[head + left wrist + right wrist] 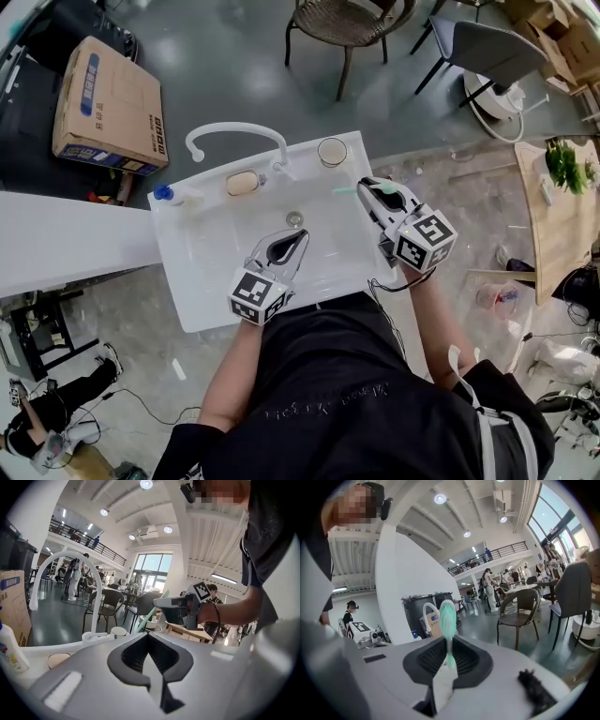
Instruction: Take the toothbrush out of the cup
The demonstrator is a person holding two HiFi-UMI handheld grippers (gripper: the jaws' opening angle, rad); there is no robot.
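The white sink (202, 272) fills the middle of my head view, and I place everything by it; its arched faucet (234, 131) stands on the sink's far rim. My left hand-held gripper (302, 236) hangs over the middle of the sink, its jaws brought together on nothing; my right hand-held gripper (367, 187) sits over the sink's right edge, clamped on the mint-green toothbrush (448, 620). The cup (332, 151) stands upright at the sink's far right corner, the bar of soap (242, 183) lies on the sink's far rim beside the faucet base, and a blue-capped bottle (173, 195) is at the sink's far left corner. The toothbrush itself, the smallest thing here, is clear of the cup and pokes out from my right jaws towards the sink's middle, so I judge the lifting-out done and only the setting down, if any, left. The risk I see is the hold: the pads pinch a thin, smooth handle at one narrow spot, so a quick turn of my wrist could let it pivot or slide free into the sink; a careless swing back towards the sink's far right corner could also tip the cup.
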